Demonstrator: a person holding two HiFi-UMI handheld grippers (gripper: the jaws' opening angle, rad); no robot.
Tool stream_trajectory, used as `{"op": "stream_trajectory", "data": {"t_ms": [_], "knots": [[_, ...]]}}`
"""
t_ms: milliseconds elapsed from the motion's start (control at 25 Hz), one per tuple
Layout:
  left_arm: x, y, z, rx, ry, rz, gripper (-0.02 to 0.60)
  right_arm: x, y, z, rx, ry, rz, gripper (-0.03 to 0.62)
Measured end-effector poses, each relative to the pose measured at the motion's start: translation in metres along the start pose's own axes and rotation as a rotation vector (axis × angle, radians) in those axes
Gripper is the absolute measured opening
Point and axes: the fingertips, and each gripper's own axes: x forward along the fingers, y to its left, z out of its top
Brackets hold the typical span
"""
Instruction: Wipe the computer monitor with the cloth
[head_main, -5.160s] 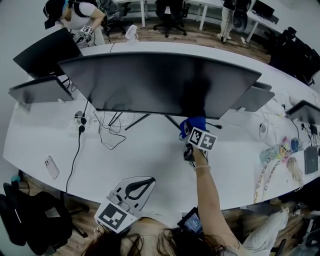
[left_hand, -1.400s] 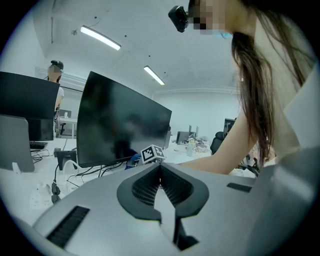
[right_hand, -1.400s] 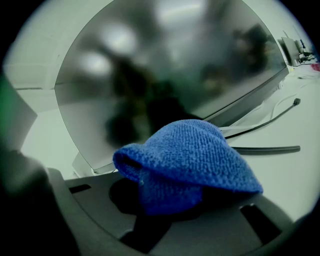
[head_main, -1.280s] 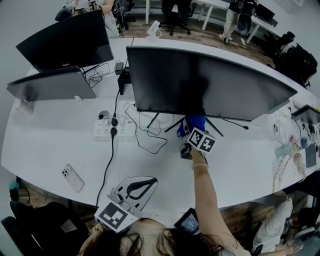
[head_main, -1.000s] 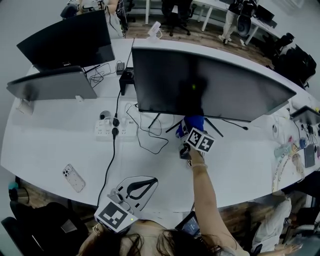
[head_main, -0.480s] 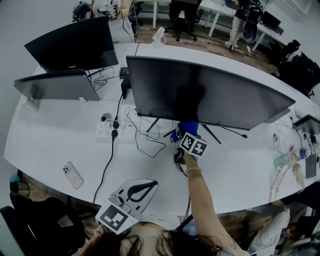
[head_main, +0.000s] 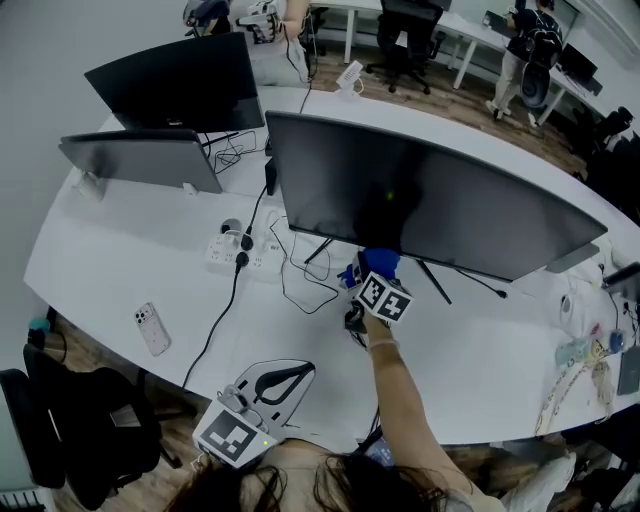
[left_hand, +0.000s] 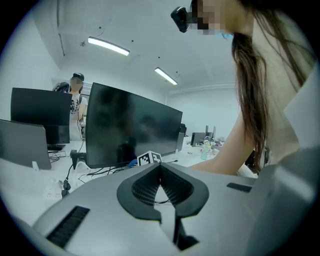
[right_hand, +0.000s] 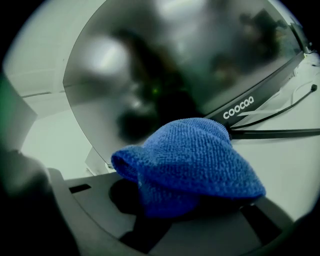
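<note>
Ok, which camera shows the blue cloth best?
The right gripper view: the cloth fills the foreground, weave visible. The head view shows a small blue patch at the monitor's lower edge; the left gripper view, only a sliver.

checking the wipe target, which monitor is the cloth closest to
The wide central monitor: the cloth is at its bottom edge; the two smaller monitors sit left.

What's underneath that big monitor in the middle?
Thin stand legs, looping black cables and the blue cloth at its lower edge. The screen hides where the legs join.
</note>
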Motion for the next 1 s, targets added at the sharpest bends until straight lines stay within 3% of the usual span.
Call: {"op": "stream_trajectory", "data": {"t_ms": [200, 520, 1000], "knots": [[0.000, -0.001, 0.004, 0.032, -0.011, 0.031, 0.009, 0.006, 0.017, -0.005, -0.017, 0.017, 0.051, 0.086], [-0.009, 0.008, 0.002, 0.052, -0.006, 0.043, 0.009, 0.013, 0.019, -0.005, -0.018, 0.003, 0.047, 0.086], [-0.046, 0.050, 0.001, 0.055, -0.023, -0.014, 0.009, 0.022, 0.021, -0.005, 0.043, -0.062, -0.051, 0.086]]}}
